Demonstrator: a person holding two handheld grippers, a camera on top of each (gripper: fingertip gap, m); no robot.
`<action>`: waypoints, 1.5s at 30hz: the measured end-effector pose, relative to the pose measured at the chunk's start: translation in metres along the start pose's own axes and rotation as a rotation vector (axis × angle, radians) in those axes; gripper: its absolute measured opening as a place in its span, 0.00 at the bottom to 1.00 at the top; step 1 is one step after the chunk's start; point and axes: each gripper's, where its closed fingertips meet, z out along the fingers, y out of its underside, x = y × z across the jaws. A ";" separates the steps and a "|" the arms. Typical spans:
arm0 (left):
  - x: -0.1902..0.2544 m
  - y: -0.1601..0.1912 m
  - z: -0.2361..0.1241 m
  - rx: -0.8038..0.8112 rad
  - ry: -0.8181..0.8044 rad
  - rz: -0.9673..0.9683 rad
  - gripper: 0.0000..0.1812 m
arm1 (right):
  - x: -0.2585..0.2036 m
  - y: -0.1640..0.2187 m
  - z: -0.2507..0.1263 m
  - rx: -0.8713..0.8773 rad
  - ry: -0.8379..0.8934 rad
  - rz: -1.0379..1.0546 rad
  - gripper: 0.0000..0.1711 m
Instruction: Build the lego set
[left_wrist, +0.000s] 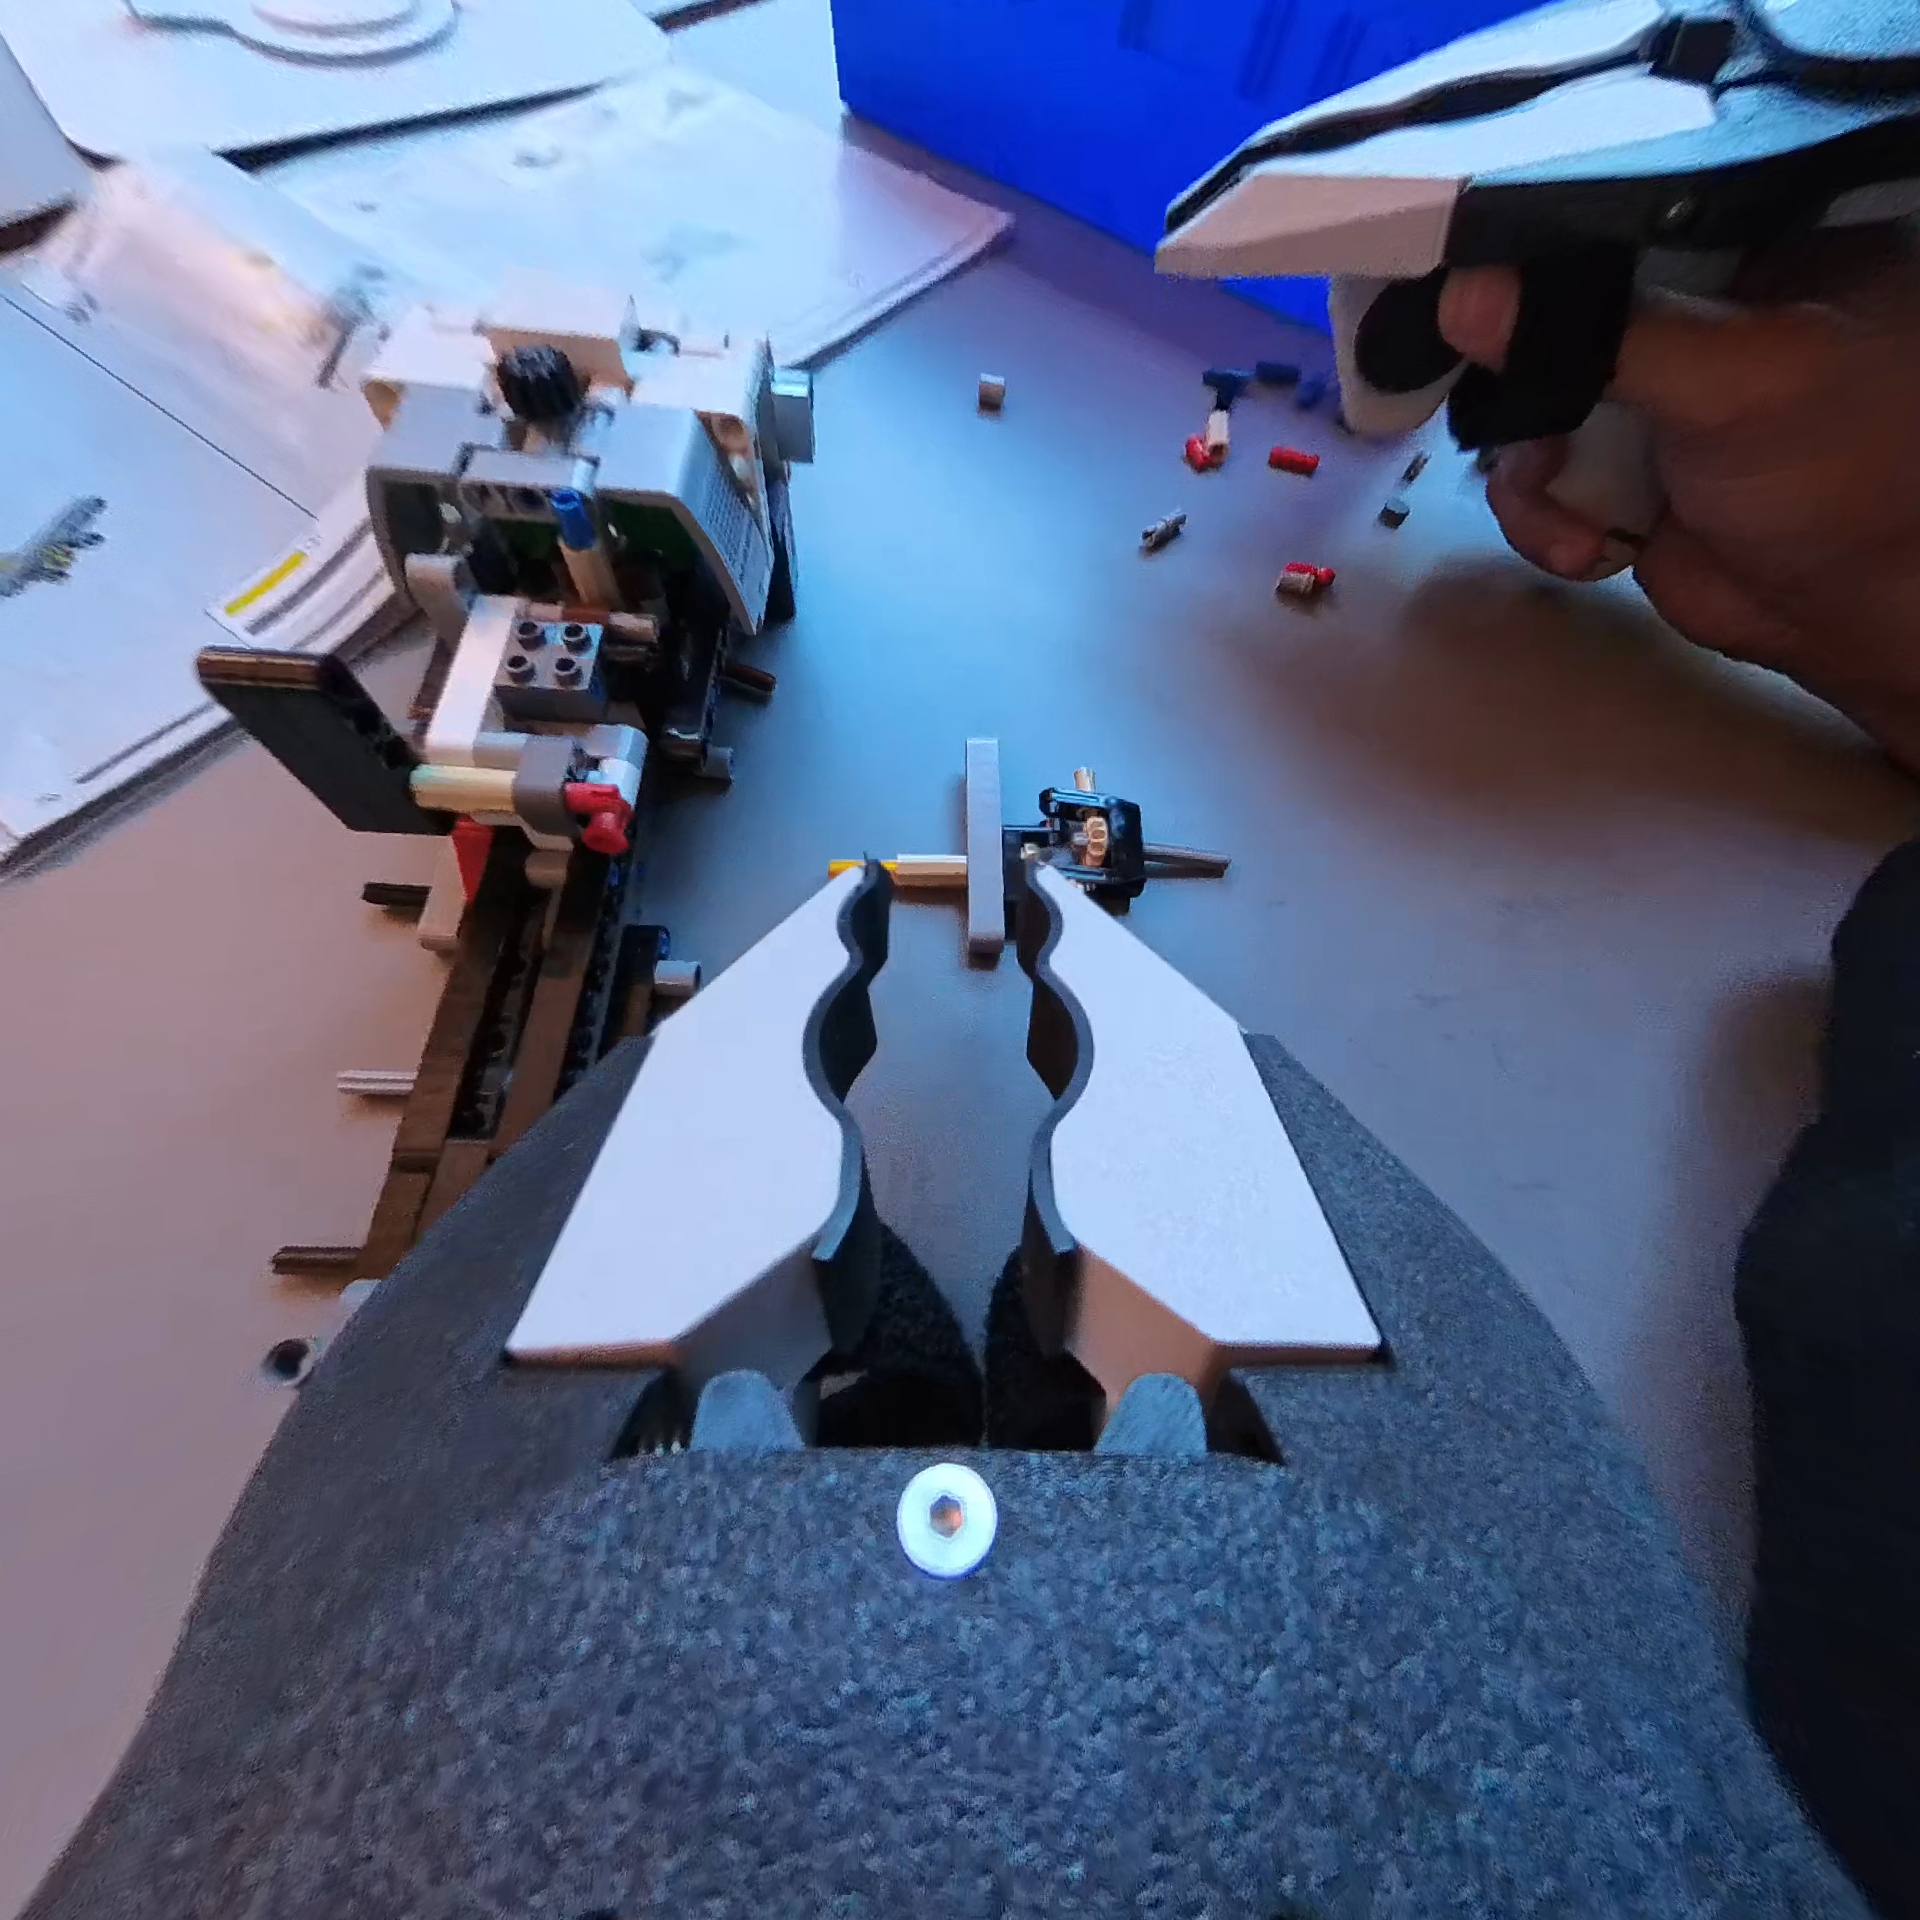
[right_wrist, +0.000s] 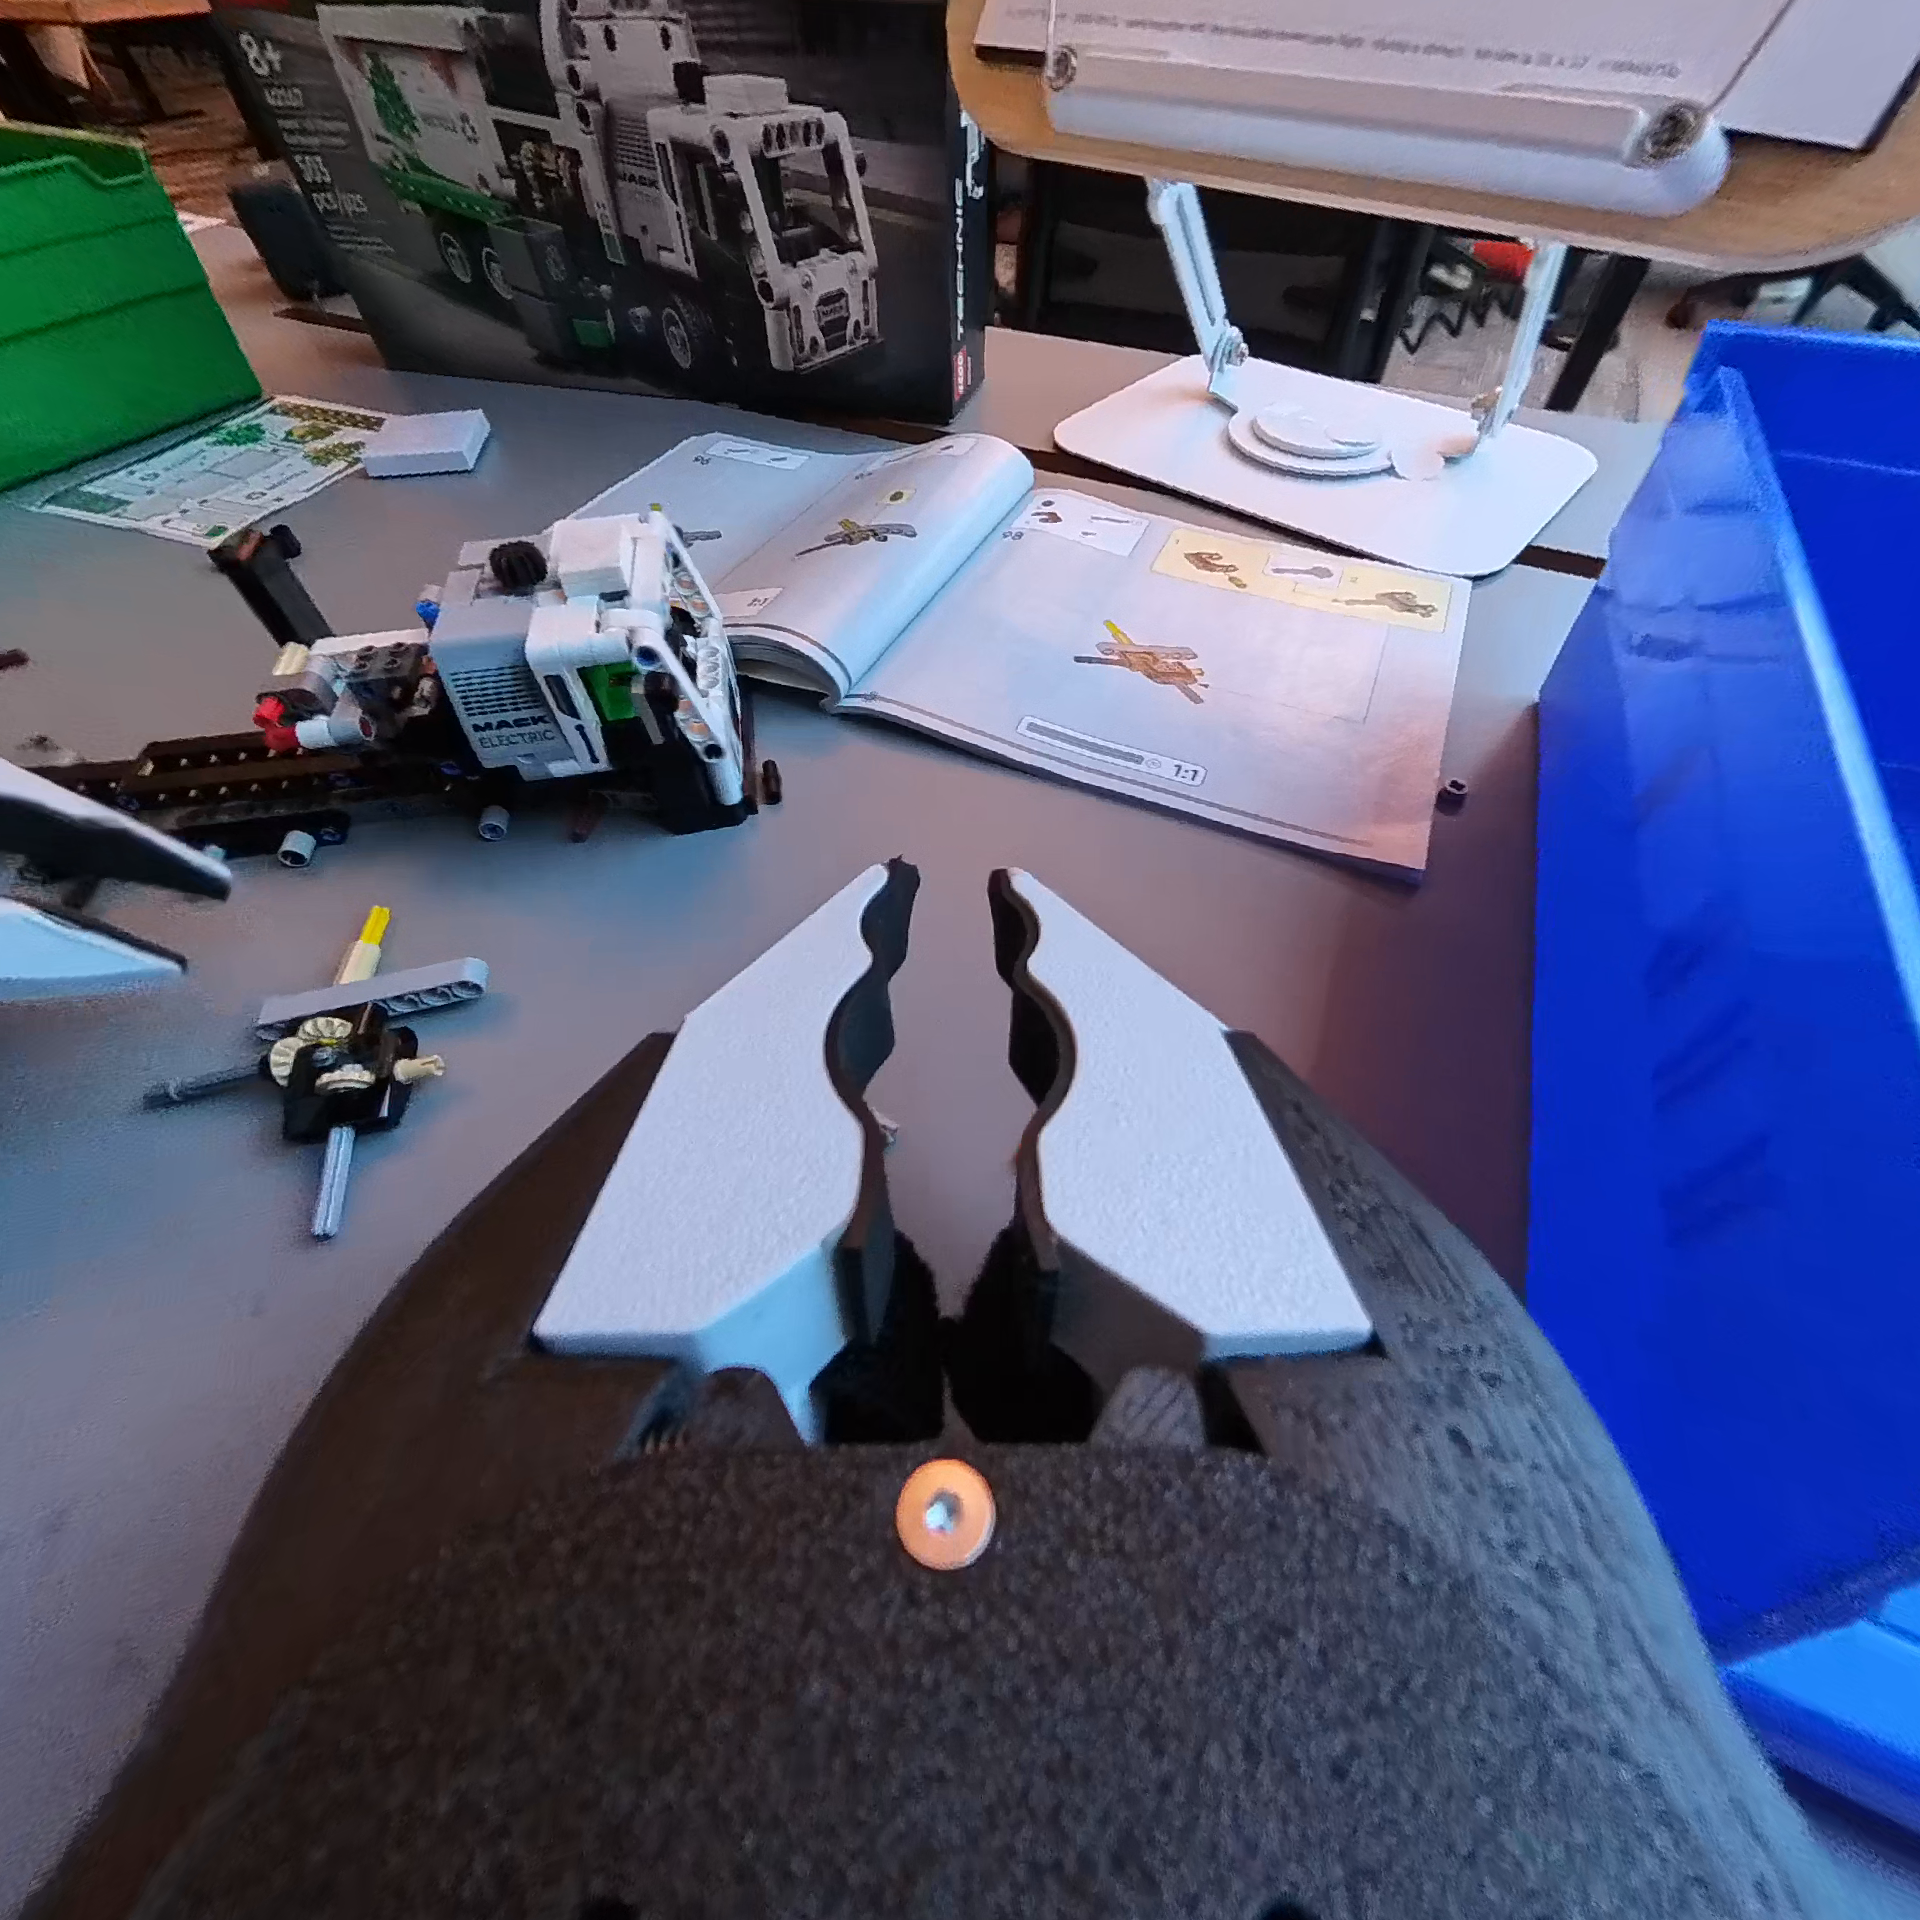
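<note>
Straight ahead of your left gripper lies the small axle sub-assembly: a flat grey beam standing crosswise on a thin rod, with a black frame holding tan gears beside it. Your fingers stand apart, empty, their tips just short of the beam and to either side of it, so a grasp looks close but not made. To the left sits the truck chassis, a long black studless rail with a blocky grey-and-white cab, a black gear on top and red pins at the joint. No wheels or rear body show, so I judge the build well short of finished. Loose pins, red, blue and grey, are scattered on the matte grey table near your right hand.

From the right wrist, your right gripper hovers over bare table with its wavy black-lined fingers parted and nothing between them. The sub-assembly lies well to the left, a yellow-tipped axle through the holed grey beam and a pale blue-grey rod out the other side, apart from the chassis beyond it. An open instruction booklet, glossy paper, lies flat behind, with the printed set box upright farther back. A smooth blue bin stands at right, a green bin at far left. Joining the sub-assembly to the chassis seems to remain.
</note>
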 end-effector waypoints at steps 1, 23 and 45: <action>0.001 -0.002 -0.002 0.017 -0.006 0.004 0.12 | -0.002 0.000 0.001 0.000 0.001 -0.019 0.09; 0.020 0.028 -0.001 -0.137 0.007 0.135 0.11 | -0.130 0.064 -0.024 -0.344 -0.298 -0.232 0.10; 0.024 0.032 0.009 -0.191 0.029 0.204 0.01 | -0.138 0.071 -0.013 -0.421 -0.329 -0.158 0.02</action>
